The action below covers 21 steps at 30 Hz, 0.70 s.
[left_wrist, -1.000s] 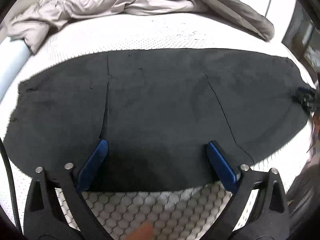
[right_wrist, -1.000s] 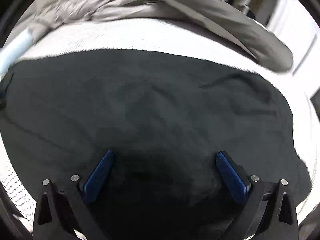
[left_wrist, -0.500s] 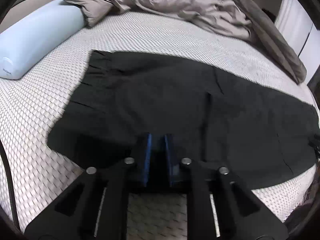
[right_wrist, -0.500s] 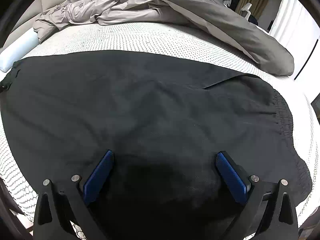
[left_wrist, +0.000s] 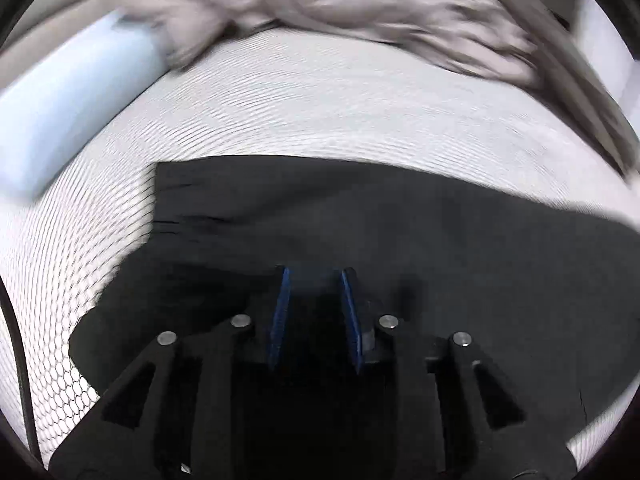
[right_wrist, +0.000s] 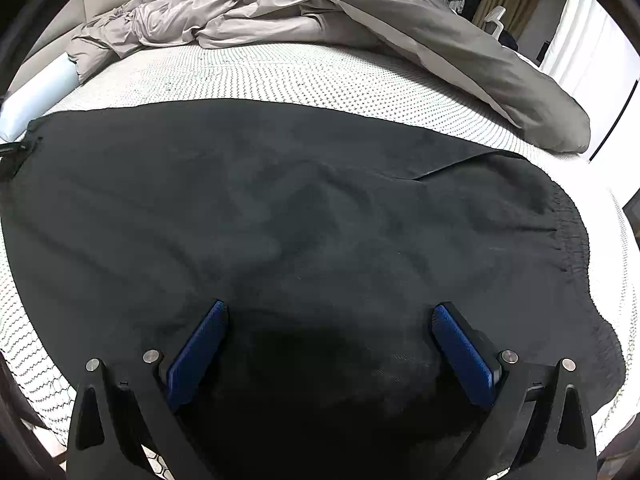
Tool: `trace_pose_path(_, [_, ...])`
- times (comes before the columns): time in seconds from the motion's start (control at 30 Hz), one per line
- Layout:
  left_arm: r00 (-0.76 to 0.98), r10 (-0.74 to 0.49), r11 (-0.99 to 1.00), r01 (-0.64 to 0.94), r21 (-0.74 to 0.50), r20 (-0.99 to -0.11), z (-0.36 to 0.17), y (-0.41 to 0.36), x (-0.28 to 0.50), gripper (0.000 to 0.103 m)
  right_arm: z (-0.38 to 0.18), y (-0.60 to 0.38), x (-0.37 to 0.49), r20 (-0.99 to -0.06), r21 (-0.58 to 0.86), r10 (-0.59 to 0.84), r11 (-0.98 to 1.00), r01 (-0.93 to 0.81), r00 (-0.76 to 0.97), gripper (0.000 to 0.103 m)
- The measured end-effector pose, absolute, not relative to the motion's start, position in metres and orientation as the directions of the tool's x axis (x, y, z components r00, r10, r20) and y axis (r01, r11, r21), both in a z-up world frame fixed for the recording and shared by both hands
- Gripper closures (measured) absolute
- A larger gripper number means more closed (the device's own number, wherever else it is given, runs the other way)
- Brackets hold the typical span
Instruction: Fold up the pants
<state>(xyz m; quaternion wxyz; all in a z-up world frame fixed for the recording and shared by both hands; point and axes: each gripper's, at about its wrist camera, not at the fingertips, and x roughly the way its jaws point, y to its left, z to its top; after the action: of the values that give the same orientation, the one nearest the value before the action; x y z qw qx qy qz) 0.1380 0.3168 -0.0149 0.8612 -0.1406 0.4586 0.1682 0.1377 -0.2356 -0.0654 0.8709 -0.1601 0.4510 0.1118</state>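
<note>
Black pants [right_wrist: 304, 208] lie spread flat across a white patterned mattress [right_wrist: 280, 76], with the elastic waistband [right_wrist: 568, 232] at the right. In the left wrist view the leg end of the pants [left_wrist: 360, 232] fills the lower half. My left gripper [left_wrist: 314, 280] is shut on the near edge of the black fabric, with the blue pads close together and cloth between them. My right gripper [right_wrist: 328, 312] is wide open just above the pants near the waist part and holds nothing.
A crumpled grey-beige duvet [right_wrist: 320, 12] is piled along the far side of the bed. A light blue bolster pillow [left_wrist: 68, 104] lies at the far left. The mattress [left_wrist: 320, 120] shows white beyond the pants.
My left gripper has closed on the near edge of the pants and moved towards the leg end; its view is now blurred by motion. The right gripper has stayed open and still.
</note>
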Motion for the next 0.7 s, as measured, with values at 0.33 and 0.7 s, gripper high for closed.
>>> trace_pose_path(0.33, [0.659, 0.123, 0.919, -0.359, -0.166, -0.742, 0.033, 0.227, 0.088, 0.072, -0.061, -0.231, 0.143, -0.808, -0.168, 0.071, 0.923, -0.345, 0.585, 0.000])
trace_pose_path(0.7, [0.573, -0.153, 0.988, 0.116, -0.106, -0.805, -0.019, 0.019, 0.126, 0.021, -0.067, -0.244, 0.137, -0.818, -0.157, 0.120, 0.895, -0.418, 0.563, 0.001])
